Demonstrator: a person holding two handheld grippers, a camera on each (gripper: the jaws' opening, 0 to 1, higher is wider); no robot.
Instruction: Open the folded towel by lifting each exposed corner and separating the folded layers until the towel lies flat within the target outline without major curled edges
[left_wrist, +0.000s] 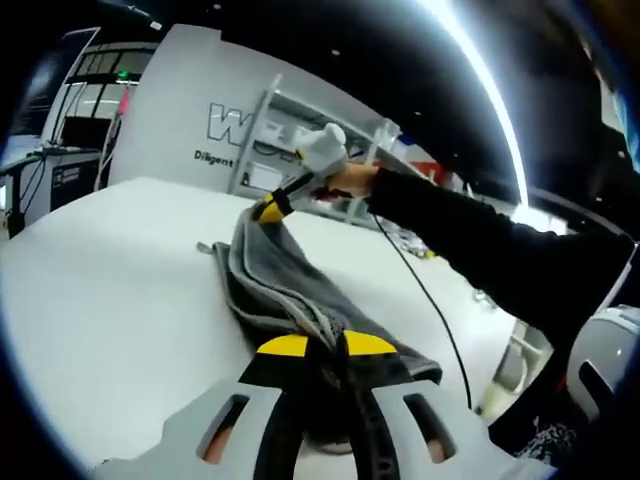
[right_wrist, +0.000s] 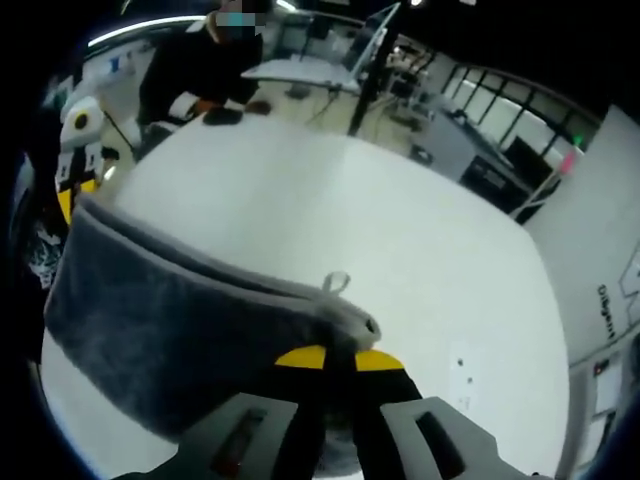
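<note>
The grey towel (left_wrist: 285, 290) hung stretched above the white table (left_wrist: 110, 290). The left gripper (left_wrist: 327, 348) was clamped on one corner, and the right gripper (right_wrist: 338, 358) gripped the opposite corner, both raised off the table.

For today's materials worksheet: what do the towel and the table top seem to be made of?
Towel: grey, soft pile fabric, likely microfibre or terry; the surface looks fuzzy and matte, with a lighter stitched hem and a small hanging loop. Table top: smooth white sheet, perhaps laminate or painted board; even, faintly glossy, no visible grain. Neither is certain from looks alone.
</note>
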